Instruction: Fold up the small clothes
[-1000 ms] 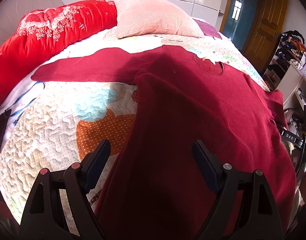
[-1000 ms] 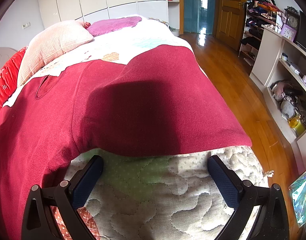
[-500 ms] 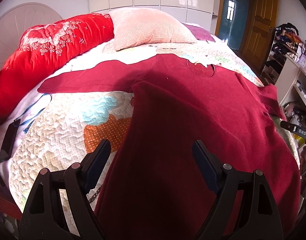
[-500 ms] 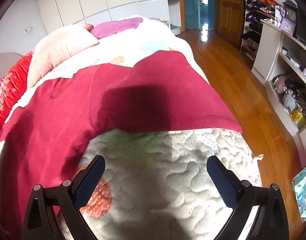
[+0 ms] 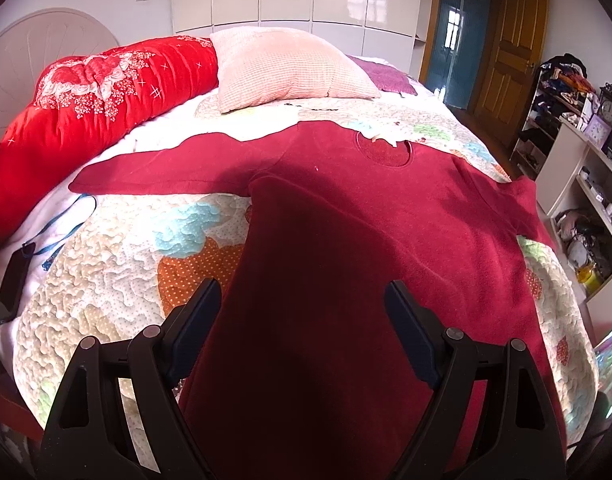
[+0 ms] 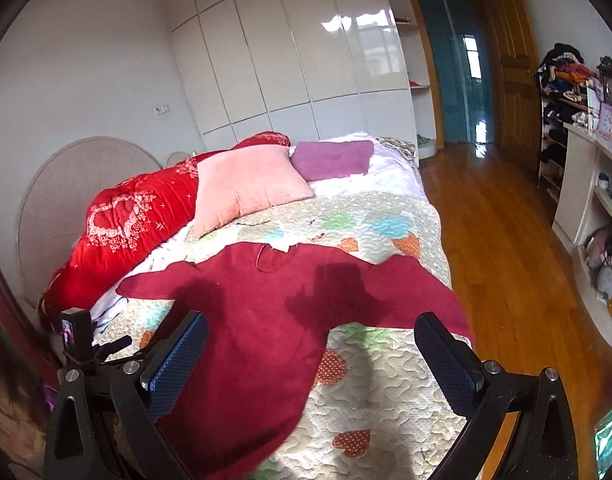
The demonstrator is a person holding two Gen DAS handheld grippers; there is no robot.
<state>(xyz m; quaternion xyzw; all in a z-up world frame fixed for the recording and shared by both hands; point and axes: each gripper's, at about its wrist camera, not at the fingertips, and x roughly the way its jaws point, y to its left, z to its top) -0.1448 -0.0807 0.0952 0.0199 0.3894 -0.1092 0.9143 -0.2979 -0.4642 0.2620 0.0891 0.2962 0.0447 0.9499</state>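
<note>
Now 1 red sweater [image 5: 346,216] flat on quilt [image 5: 105,264], 2 pillows, both grippers [image 5: 301,312] [image 6: 310,344] spread wide, holding nothing.

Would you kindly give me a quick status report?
Left claw open, right claw open, both empty. Red top flat on quilt, sleeves out, unfolded. Nothing on it.

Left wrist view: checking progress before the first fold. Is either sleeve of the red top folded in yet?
No, the red top lies flat with both sleeves spread outward.
</note>
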